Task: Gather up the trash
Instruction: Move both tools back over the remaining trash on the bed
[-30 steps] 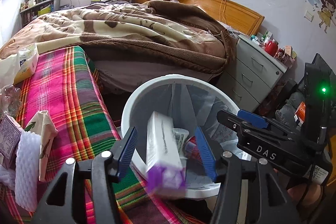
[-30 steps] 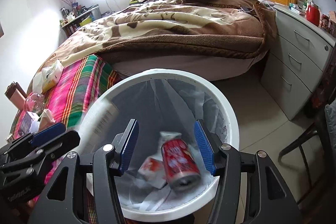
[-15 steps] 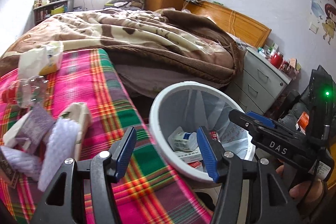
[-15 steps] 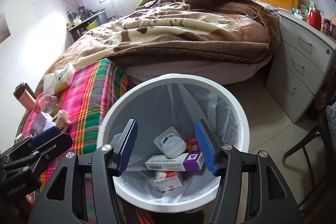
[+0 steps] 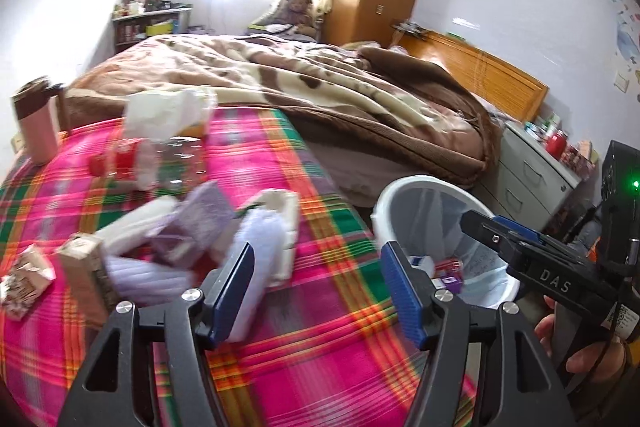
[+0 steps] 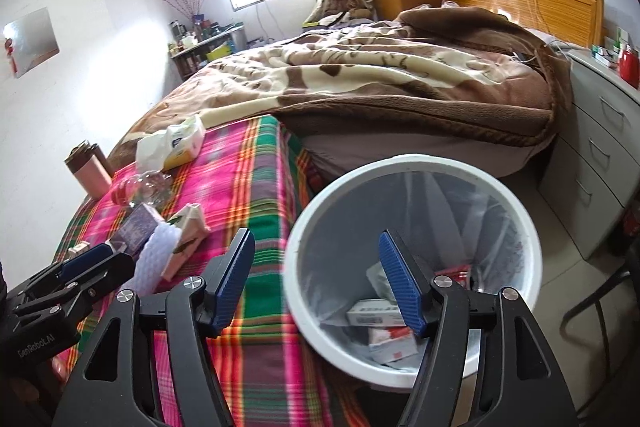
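Note:
My left gripper is open and empty above the plaid cloth, just right of a trash pile: white foam netting, a purple box, a cream carton, a crushed clear bottle and a brown box. My right gripper is open and empty over the near rim of the white bin, which holds boxes and wrappers. The bin also shows in the left wrist view. The left gripper also shows in the right wrist view.
A tissue pack and a pink-and-brown tumbler stand at the cloth's far end. A bed with a brown blanket lies behind. A grey drawer unit stands right of the bin.
The purple-ended box dropped from my left gripper into the bin. My left gripper then swung left, from over the bin to over the trash pile. My right gripper shifted slightly, staying at the bin.

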### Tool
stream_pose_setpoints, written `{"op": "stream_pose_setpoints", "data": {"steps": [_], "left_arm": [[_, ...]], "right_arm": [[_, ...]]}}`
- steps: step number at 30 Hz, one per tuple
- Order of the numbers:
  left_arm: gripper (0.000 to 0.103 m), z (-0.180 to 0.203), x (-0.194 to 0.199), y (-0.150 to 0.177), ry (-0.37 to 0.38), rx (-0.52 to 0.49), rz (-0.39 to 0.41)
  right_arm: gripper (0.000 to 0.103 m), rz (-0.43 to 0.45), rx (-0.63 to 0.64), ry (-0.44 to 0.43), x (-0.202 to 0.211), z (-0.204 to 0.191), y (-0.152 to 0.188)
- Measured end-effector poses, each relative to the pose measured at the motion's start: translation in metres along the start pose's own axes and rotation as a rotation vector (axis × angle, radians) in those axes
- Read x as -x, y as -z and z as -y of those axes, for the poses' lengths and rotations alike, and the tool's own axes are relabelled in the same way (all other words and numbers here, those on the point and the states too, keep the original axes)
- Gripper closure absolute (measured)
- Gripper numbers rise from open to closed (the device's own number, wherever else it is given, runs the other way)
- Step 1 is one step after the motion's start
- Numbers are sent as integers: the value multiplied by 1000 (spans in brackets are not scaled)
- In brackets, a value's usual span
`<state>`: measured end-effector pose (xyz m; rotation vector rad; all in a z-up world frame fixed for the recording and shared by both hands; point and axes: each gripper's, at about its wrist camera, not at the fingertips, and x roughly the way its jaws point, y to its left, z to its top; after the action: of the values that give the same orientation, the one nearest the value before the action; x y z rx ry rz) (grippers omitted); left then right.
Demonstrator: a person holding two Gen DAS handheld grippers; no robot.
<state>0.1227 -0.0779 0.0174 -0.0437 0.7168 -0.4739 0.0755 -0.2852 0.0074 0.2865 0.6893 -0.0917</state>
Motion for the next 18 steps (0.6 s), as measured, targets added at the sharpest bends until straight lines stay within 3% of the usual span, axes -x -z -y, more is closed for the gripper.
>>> {"op": "stream_pose_setpoints", "data": {"steps": [4,18], "left_arm": [[34,-30,10,6,-44,56,14],[32,-112,24,32,-191,179,6]], "right_arm": [[31,-9,18,-38,-5,-16,5],[29,-69,28,-147,-31,-62,15]]}}
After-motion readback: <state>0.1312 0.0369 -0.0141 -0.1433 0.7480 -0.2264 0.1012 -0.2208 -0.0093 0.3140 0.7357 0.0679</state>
